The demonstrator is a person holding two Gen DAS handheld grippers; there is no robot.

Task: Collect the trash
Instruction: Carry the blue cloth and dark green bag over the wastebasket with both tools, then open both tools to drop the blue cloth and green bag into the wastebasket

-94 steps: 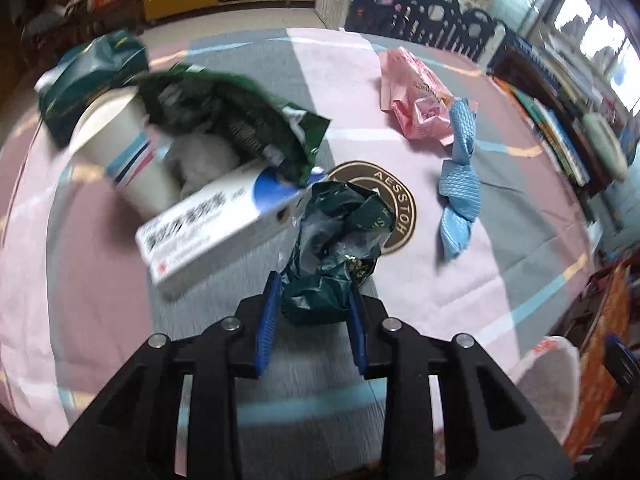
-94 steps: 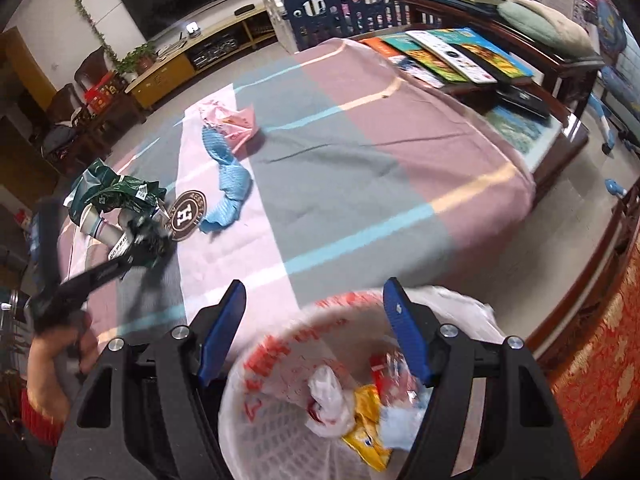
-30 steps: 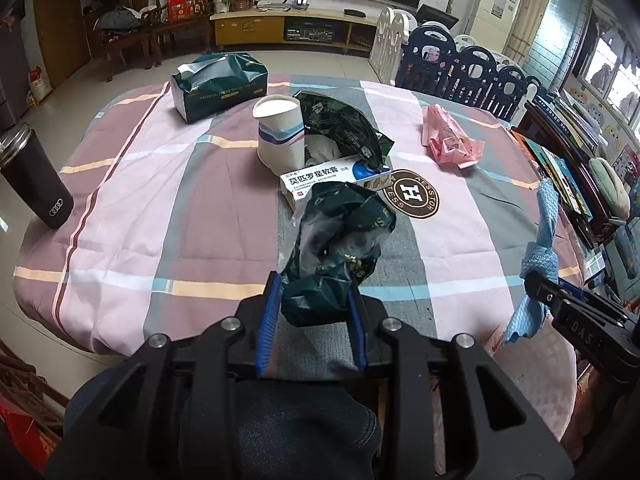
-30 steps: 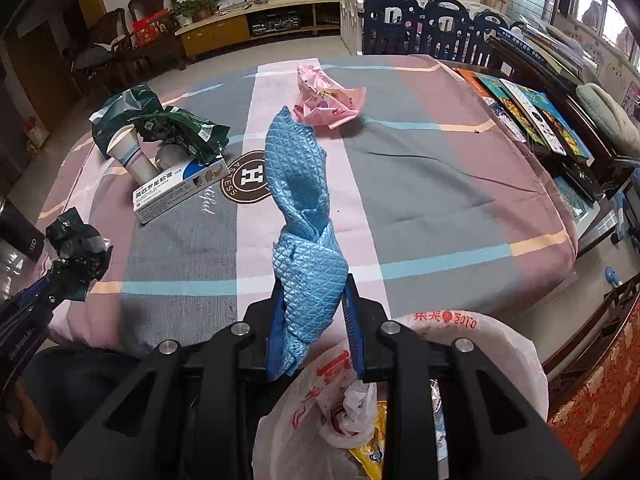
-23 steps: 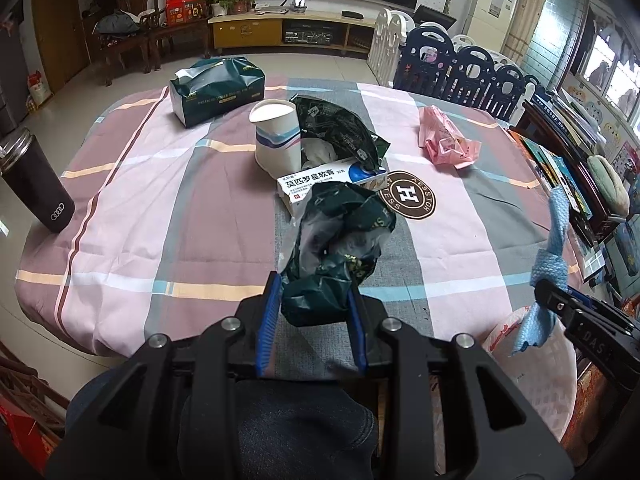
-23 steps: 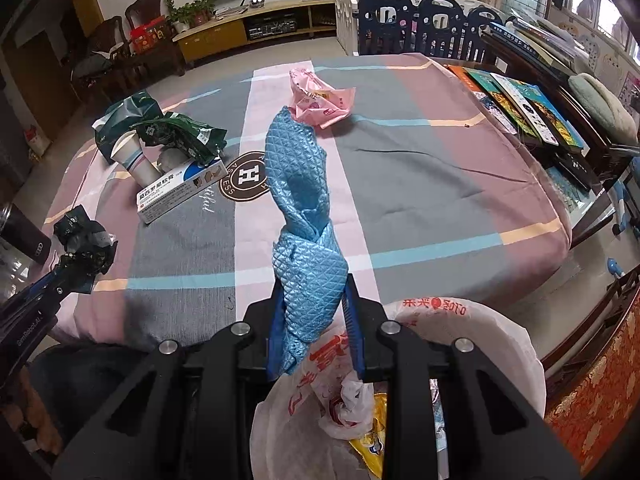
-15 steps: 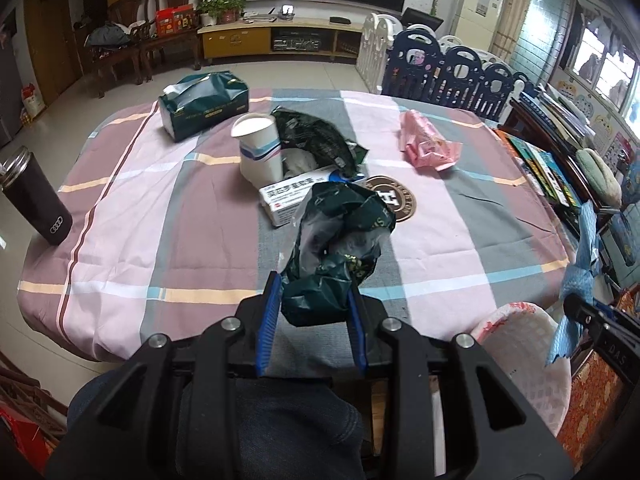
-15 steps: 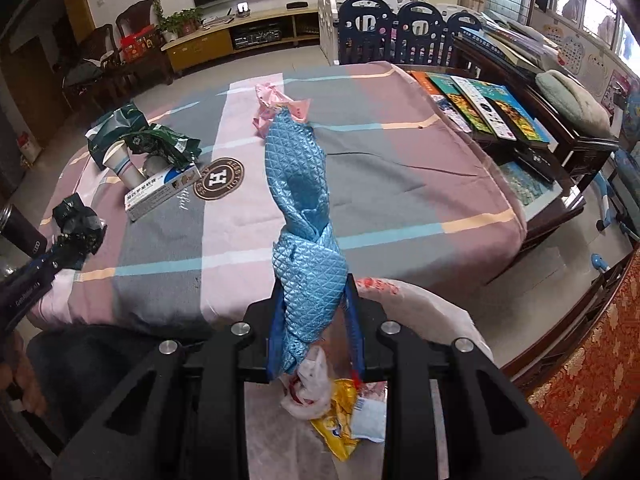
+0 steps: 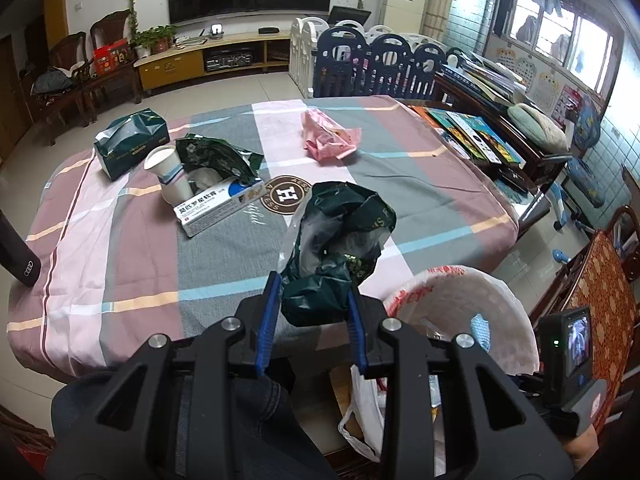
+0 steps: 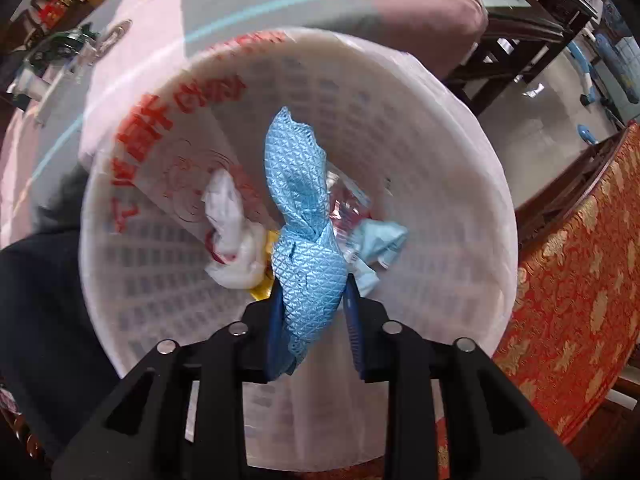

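My left gripper [image 9: 313, 303] is shut on a crumpled dark green wrapper [image 9: 338, 248] and holds it over the table's near edge, left of the white bin [image 9: 504, 320]. My right gripper [image 10: 312, 300] is shut on a knotted blue quilted cloth [image 10: 302, 216] and points down into the white bin [image 10: 472, 152], which is lined with a bag and holds white, yellow and pale blue trash. A pink wrapper [image 9: 328, 140], a green bag [image 9: 216, 156], a paper cup [image 9: 170, 178] and a white-blue box [image 9: 218, 210] lie on the table.
A green tissue box [image 9: 128, 140] sits at the table's far left and a black tumbler [image 9: 16, 252] at its left edge. A round brown coaster [image 9: 286, 196] lies mid-table. A red patterned chair [image 10: 568, 264] stands right of the bin. Books fill the shelf [image 9: 472, 136] beyond.
My right gripper swung down from above the table to point into the bin, still holding the blue cloth. My left gripper drew back toward the bin with the green wrapper.
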